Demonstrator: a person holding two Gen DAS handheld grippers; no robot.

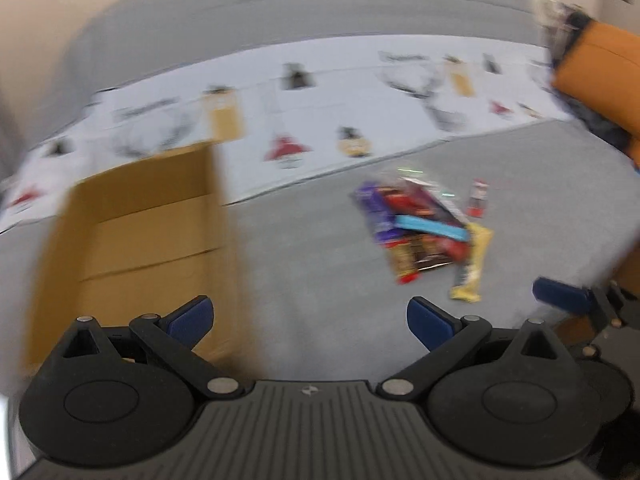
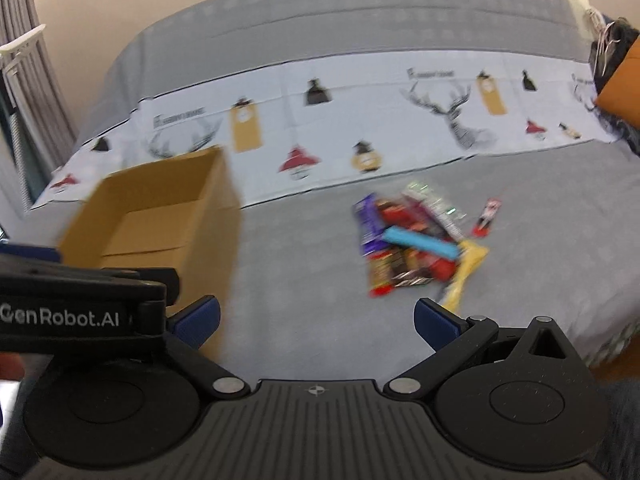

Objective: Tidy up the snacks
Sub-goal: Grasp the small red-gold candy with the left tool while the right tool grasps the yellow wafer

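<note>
A pile of wrapped snack bars (image 1: 420,236) lies on the grey bed cover, also in the right wrist view (image 2: 412,246). A small red packet (image 1: 478,198) lies apart to its right (image 2: 488,216). An open, empty cardboard box (image 1: 136,240) stands to the left of the pile (image 2: 160,220). My left gripper (image 1: 310,322) is open and empty, above the cover between box and pile. My right gripper (image 2: 316,320) is open and empty, short of the pile. Both views are blurred.
A white runner printed with deer and ornaments (image 2: 320,120) crosses the bed behind the snacks. An orange cushion (image 1: 600,80) and dark clutter sit at the far right. The right gripper's blue finger (image 1: 560,296) shows at the right edge; the left gripper's body (image 2: 72,312) shows at left.
</note>
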